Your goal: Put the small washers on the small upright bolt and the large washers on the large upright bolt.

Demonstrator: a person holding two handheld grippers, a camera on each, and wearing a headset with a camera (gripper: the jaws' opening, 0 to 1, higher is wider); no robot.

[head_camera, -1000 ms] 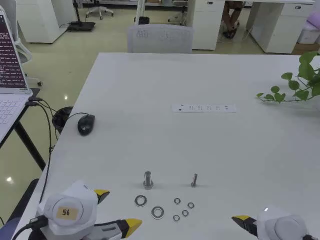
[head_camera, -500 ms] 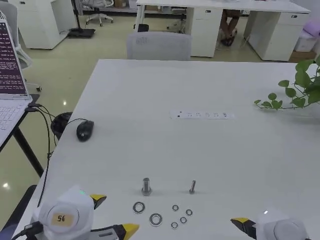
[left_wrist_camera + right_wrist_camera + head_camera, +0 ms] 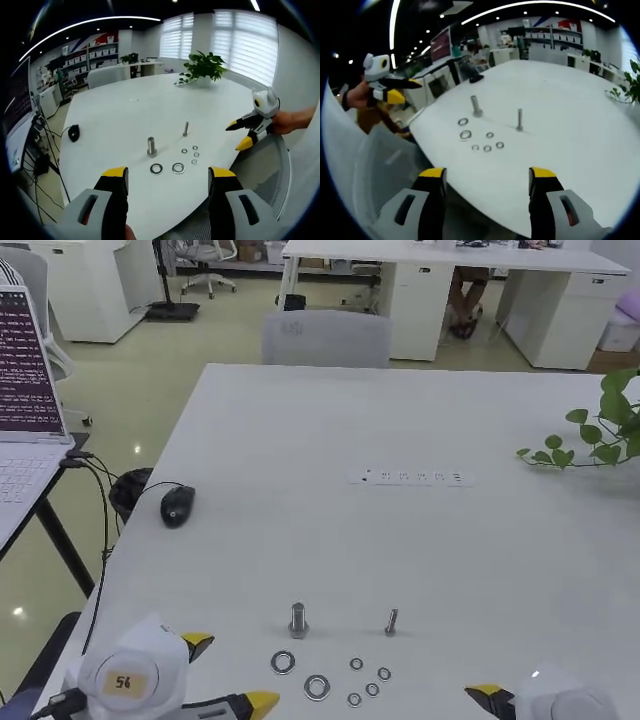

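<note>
On white bench, close to front edge: large bolt and small bolt, both upright, heads down, side by side but apart, large one on the left in head view.

Just in front of large bolt: two large washers, flat on the bench, near each other, not touching. Just in front of small bolt: four small washers, flat in a loose cluster. All six off the bolts.

At near-left corner of bench: left gripper, fingers spread wide, gripping nothing. At near-right edge: right gripper, fingers likewise spread wide, empty. Both short of the washers, touching none.

Farther back: black mouse toward left edge, white power strip mid-bench, leafy plant at right edge. Beyond left edge: open laptop on a separate stand. At far side: grey chair.
</note>
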